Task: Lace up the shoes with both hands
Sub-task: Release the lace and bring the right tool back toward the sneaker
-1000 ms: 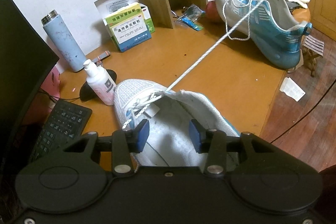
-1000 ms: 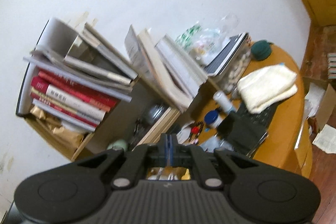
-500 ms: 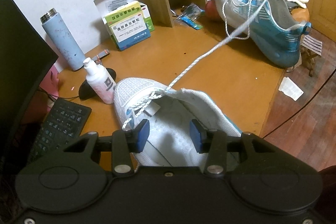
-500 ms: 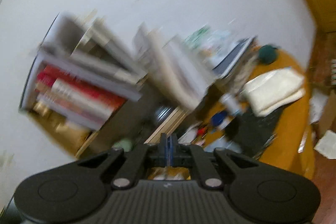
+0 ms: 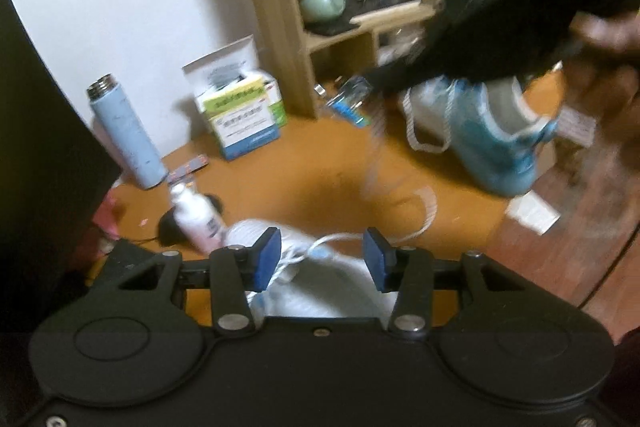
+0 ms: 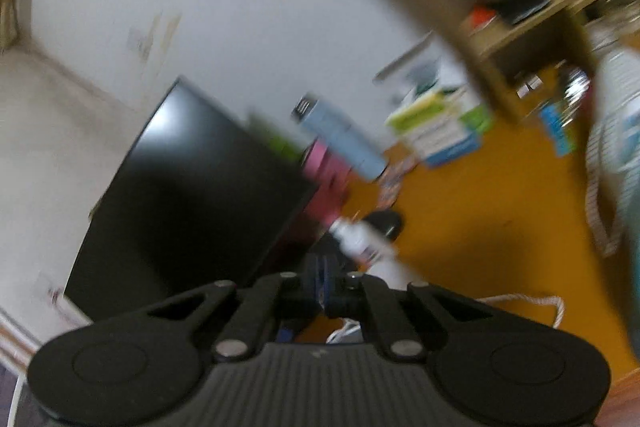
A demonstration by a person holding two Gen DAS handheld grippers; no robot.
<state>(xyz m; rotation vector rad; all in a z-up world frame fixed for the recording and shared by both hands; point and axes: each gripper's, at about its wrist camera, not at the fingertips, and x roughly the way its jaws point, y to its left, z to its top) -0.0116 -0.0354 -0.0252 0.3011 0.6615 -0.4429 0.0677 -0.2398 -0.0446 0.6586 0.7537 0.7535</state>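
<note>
1. Since the white shoe [image 5: 320, 291] sits on the orange desk [image 5: 304, 163] right under the left gripper [image 5: 320, 259], with its lace [image 5: 420, 215] trailing loose to the right across the desk, the step in hand looks like bringing the pulled-through end back for the next eyelet.
2. Left gripper: blue pads apart, nothing clamped; lace near the eyelets lies between them but untouched. No grip there yet.
3. Right gripper [image 6: 322, 293]: pads pressed together. Whether the lace end is pinched can't be told, blur is too heavy. From the left wrist view it shows as a dark smear top right [image 5: 500, 27].
4. To do this well: slow the right hand, keep the lace end short past the pads so the tip stays aimable, and let the left steady the eyelet row before threading.
5. Risk, my read: slack loop snagging on the blue shoe [image 5: 492, 131] behind it, or sweeping the white lotion bottle [image 5: 196, 223] beside the toe.
6. Further out: blue flask [image 5: 124, 139], medicine box [image 5: 244, 119], wooden shelf [image 5: 280, 19], black monitor [image 6: 188, 195]. All clear of the working shoe.
</note>
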